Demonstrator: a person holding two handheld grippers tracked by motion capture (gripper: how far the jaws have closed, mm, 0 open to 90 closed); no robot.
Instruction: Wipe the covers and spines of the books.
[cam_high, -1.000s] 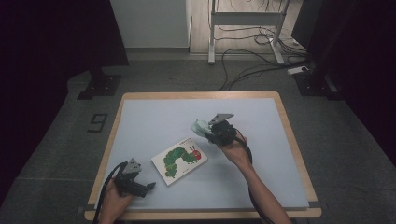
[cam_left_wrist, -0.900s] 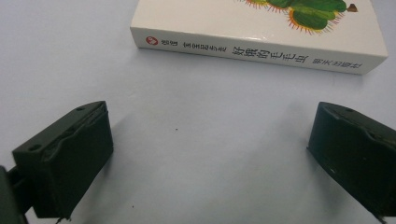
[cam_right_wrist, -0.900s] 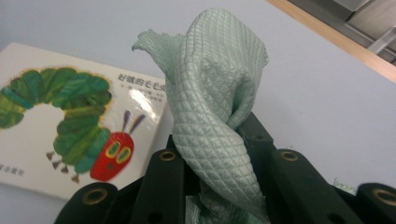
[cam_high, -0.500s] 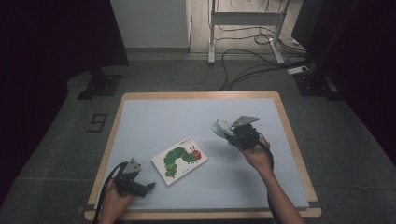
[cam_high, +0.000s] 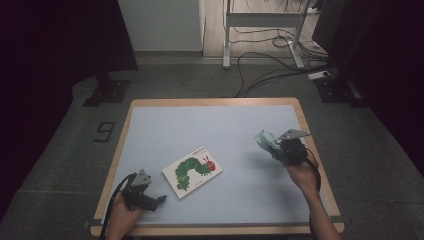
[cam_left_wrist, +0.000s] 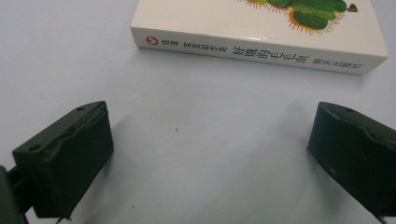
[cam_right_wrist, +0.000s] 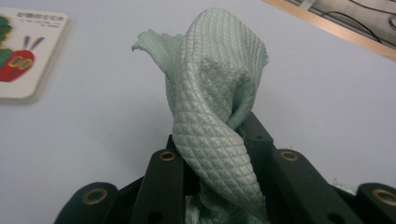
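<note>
From the high view, one table (cam_high: 150, 125) with a pale blue top carries one picture book (cam_high: 193, 171) lying flat left of the middle, its cover showing a green caterpillar. Two grippers are in play. The left gripper (cam_high: 159, 199) sits at the near left corner, just short of the book. The right gripper (cam_high: 276, 150) is near the right edge, well apart from the book, with one pale green cloth (cam_high: 265, 141) bunched at its tip.

In the left gripper view, the two black jaws stand wide apart over bare table, nothing between them; the book (cam_left_wrist: 261, 32) lies just ahead, spine towards the camera.

In the right gripper view, the jaws are clamped tight on the cloth (cam_right_wrist: 215, 93), which rises twisted above them. One corner of the book (cam_right_wrist: 25, 51) shows at the left.
</note>
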